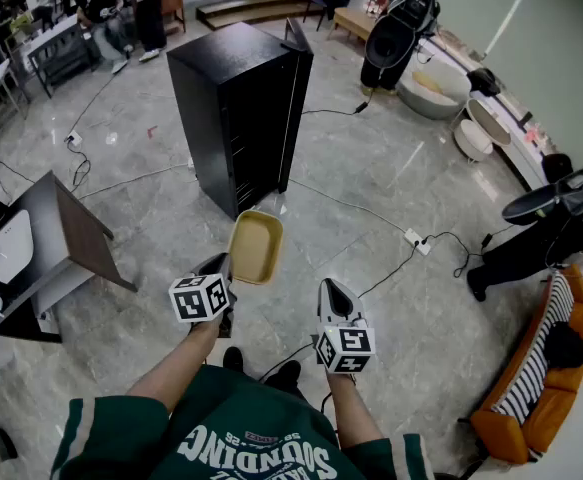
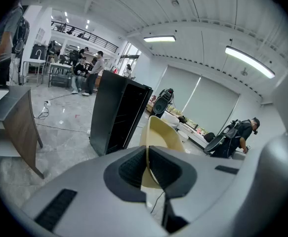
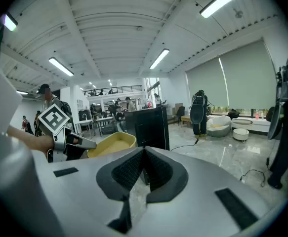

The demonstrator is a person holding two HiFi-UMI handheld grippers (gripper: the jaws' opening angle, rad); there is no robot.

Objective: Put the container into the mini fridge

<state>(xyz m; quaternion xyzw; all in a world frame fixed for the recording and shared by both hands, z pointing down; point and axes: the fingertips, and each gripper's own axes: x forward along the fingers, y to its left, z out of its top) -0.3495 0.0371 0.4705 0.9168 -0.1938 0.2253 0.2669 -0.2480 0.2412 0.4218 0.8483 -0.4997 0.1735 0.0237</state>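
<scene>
Plainly, the container (image 1: 255,247) is already in the left gripper (image 1: 225,268). In the left gripper view its jaws are pinched on the near rim, with the pale yellow tub (image 2: 161,135) standing out beyond them. It hangs in the air short of the fridge (image 1: 236,108), just before its lower front corner in the head view, well clear of the floor.

What matters next is the line from tub to cabinet. The tub's long axis runs away from the left gripper and straight towards the fridge (image 2: 116,113), so the far short end leads. The dark side turned to the person looks like the open front, with the door swung aside at the top right, though the shelves inside are hard to make out.

The right gripper (image 1: 330,290) sits further from the fridge, off to the right of the tub and apart from it. Its jaws are pressed together on nothing (image 3: 144,166). The left is the nearer one — a forward carry, I judge, with the tub kept level.
</scene>
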